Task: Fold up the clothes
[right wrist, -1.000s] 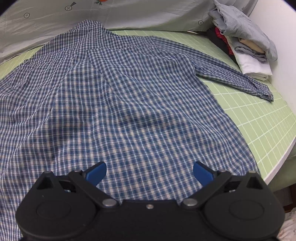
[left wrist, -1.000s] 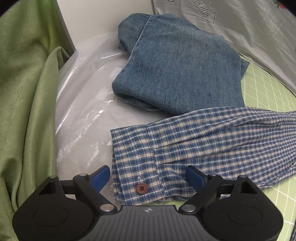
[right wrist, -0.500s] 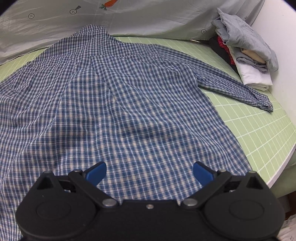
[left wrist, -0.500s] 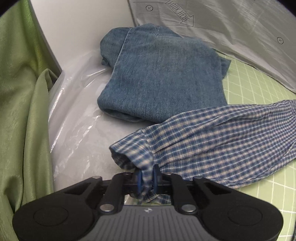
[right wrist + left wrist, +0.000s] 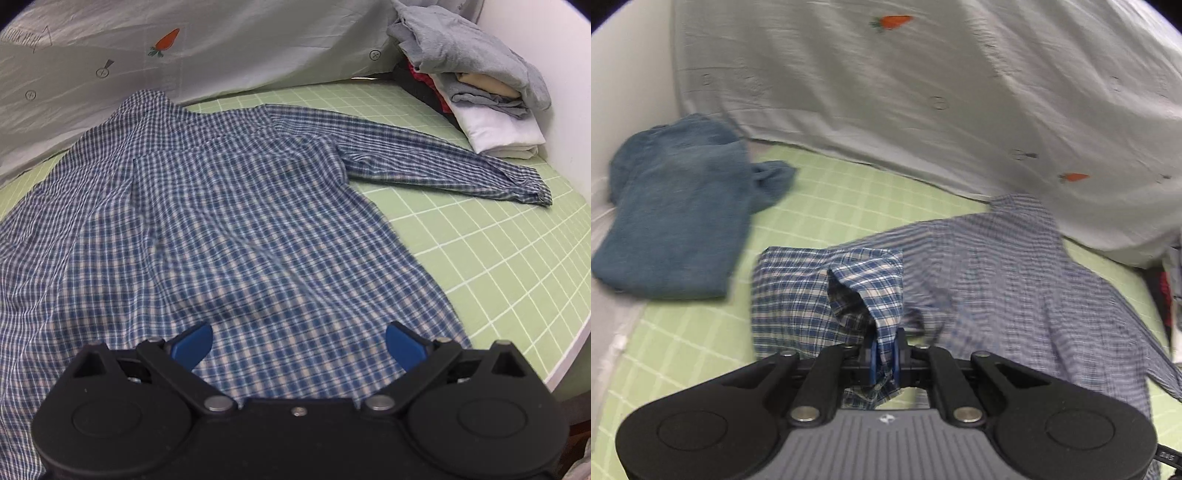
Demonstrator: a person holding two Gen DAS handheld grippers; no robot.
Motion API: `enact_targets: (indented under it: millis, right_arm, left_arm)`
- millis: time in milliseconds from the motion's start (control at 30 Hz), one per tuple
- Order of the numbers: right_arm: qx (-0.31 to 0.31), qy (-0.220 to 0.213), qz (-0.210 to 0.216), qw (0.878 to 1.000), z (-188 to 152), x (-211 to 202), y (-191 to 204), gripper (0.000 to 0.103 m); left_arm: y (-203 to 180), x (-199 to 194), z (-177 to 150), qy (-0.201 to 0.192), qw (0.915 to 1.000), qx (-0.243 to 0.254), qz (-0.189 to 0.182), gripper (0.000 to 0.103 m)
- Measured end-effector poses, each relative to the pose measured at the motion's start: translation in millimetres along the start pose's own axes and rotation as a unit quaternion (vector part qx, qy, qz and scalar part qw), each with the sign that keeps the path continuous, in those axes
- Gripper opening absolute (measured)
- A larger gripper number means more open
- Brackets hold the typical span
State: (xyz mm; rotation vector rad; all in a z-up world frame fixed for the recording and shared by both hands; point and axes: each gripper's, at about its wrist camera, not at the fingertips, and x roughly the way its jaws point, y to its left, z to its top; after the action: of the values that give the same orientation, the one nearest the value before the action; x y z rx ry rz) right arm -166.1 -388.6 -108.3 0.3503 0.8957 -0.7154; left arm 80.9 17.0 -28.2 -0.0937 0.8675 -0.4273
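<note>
Left wrist view: the left gripper (image 5: 884, 354) clamps the plaid shirt (image 5: 997, 280) by its sleeve cuff (image 5: 871, 291), lifted to fold inward. Right wrist view — the right gripper (image 5: 298, 341) hovers, fingers wide and empty, above the shirt's hem on the green mat (image 5: 498, 258).

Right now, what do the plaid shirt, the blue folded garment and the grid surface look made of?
Plaid shirt: thin woven cloth, probably cotton; it creases softly. Blue garment: looks like washed denim, matte and thick-folded. Grid surface: smooth green mat with white lines; material unclear.
</note>
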Motion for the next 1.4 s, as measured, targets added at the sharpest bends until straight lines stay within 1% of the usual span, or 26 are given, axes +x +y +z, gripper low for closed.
enact_targets:
  millis: [100, 167, 200, 233, 267, 300, 333, 367, 400, 467, 567, 700, 767, 833, 900, 1000, 1100, 1167, 1200, 1233, 1300, 1333, 1367, 1400]
  right_arm:
    - [0.017, -0.004, -0.004, 1.0, 4, -1, -28, 0.101]
    - [0.03, -0.012, -0.006, 0.999, 4, -4, -45, 0.101]
    - [0.037, -0.014, -0.006, 0.999, 4, -5, -52, 0.101]
    - [0.043, -0.013, -0.004, 0.999, 4, -3, -58, 0.101]
    - [0.048, -0.011, -0.001, 0.999, 3, -2, -63, 0.101]
    - [0.052, -0.008, 0.006, 0.999, 3, 0, -63, 0.101]
    - [0.055, -0.006, 0.013, 0.998, 2, 2, -64, 0.101]
    - [0.057, -0.003, 0.019, 0.998, 2, 3, -63, 0.101]
    - [0.055, -0.002, 0.026, 0.998, 2, 3, -59, 0.101]
    - [0.051, -0.002, 0.038, 0.998, 2, 3, -47, 0.101]
    - [0.039, -0.01, 0.057, 0.998, 5, 0, -22, 0.1]
    - [0.014, -0.025, 0.092, 0.995, 10, -5, 26, 0.096]
    - [0.001, -0.031, 0.107, 0.994, 12, -5, 50, 0.094]
    - [-0.01, -0.034, 0.12, 0.992, 14, -4, 73, 0.087]
    - [-0.012, -0.029, 0.134, 0.991, 15, 1, 96, 0.084]
    - [-0.001, -0.015, 0.147, 0.989, 15, 12, 117, 0.078]
    - [0.009, -0.002, 0.15, 0.989, 15, 24, 131, 0.076]
    - [0.009, 0.006, 0.144, 0.989, 14, 31, 138, 0.07]
    - [0.004, 0.011, 0.146, 0.989, 14, 33, 140, 0.059]
    - [-0.001, 0.016, 0.148, 0.989, 14, 36, 143, 0.042]
    - [-0.013, 0.019, 0.165, 0.986, 14, 39, 145, 0.025]
    - [-0.022, 0.014, 0.173, 0.985, 15, 38, 147, 0.011]
    - [-0.037, 0.01, 0.175, 0.984, 17, 36, 148, 0.003]
    - [-0.054, 0.003, 0.177, 0.983, 20, 34, 149, 0.003]
  left_arm:
    - [-80, 6, -3, -0.002, 0.9966, 0.024, -0.078, 0.009]
    - [-126, 8, -6, -0.003, 0.9909, 0.038, -0.129, 0.016]
    - [-142, 9, -10, 0.003, 0.9898, 0.048, -0.134, 0.021]
    - [-158, 9, -14, 0.009, 0.9886, 0.058, -0.139, 0.035]
    - [-173, 10, -18, 0.014, 0.9872, 0.068, -0.143, 0.043]
    - [-176, 10, -23, 0.016, 0.9883, 0.075, -0.132, 0.062]
    - [-179, 10, -29, 0.017, 0.9892, 0.082, -0.121, 0.073]
    - [-182, 9, -34, 0.018, 0.9899, 0.089, -0.109, 0.077]
    - [-174, 10, -38, 0.023, 0.9924, 0.084, -0.087, 0.079]
    - [-157, 13, -44, 0.038, 0.9963, 0.065, -0.042, 0.08]
    - [-118, 16, -54, 0.065, 0.9975, 0.022, 0.016, 0.082]
    - [-64, 8, -59, 0.083, 0.9951, -0.008, 0.053, 0.082]
    - [-45, 7, -60, 0.089, 0.9943, -0.017, 0.056, 0.083]
    - [-30, 11, -60, 0.097, 0.9935, -0.015, 0.057, 0.086]
    - [-15, 15, -61, 0.106, 0.9926, -0.014, 0.058, 0.086]
    - [3, 24, -63, 0.126, 0.9905, -0.006, 0.056, 0.086]
    - [13, 31, -65, 0.143, 0.9884, 0.004, 0.051, 0.086]
    - [16, 35, -64, 0.148, 0.9878, 0.006, 0.048, 0.086]
    - [15, 36, -63, 0.149, 0.9877, 0.006, 0.048, 0.086]
    - [14, 37, -62, 0.149, 0.9877, 0.005, 0.047, 0.086]
    - [10, 36, -58, 0.144, 0.9885, 0.0, 0.047, 0.086]
    - [7, 35, -56, 0.138, 0.9892, -0.002, 0.048, 0.086]
    - [2, 34, -54, 0.134, 0.9898, -0.007, 0.05, 0.086]
    - [-2, 33, -52, 0.129, 0.9902, -0.012, 0.052, 0.086]
